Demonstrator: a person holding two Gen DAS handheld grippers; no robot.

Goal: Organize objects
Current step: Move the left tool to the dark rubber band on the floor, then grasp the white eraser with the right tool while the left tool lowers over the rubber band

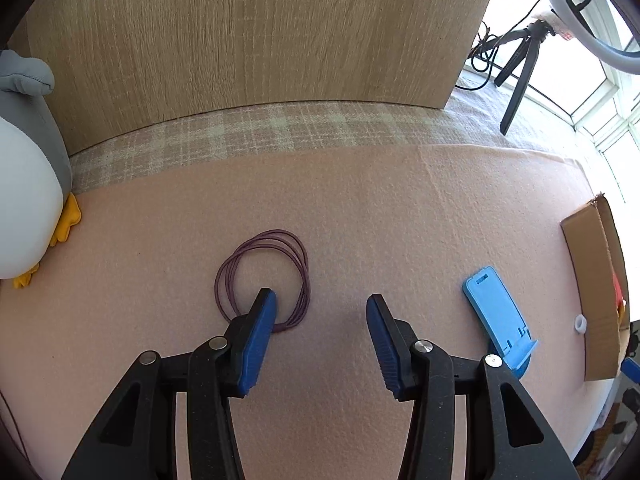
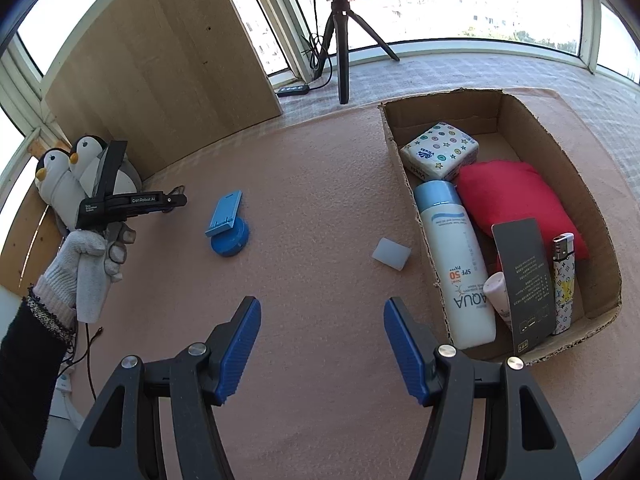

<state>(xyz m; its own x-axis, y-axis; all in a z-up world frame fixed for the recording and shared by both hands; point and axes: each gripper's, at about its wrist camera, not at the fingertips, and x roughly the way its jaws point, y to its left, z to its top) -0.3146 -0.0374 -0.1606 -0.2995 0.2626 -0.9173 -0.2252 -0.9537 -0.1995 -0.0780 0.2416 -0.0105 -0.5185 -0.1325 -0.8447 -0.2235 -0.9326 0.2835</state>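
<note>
Sunscreen bottle (image 2: 456, 268) reads "AQUA", "SPF 50"; tissue pack (image 2: 440, 151) "Vinda".

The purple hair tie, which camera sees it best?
The left wrist view: the purple hair tie lies close, looped on the pink mat, with only the left finger covering a bit. In the right wrist view, the left hand-held gripper hides it.

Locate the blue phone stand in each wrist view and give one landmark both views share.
Left wrist view: the blue phone stand is at lower right on the pink mat, just left of the cardboard box.
Right wrist view: the stand is left of centre, on the mat in front of the wooden board.
Shared landmark: the black tripod beside the wooden board.
</note>
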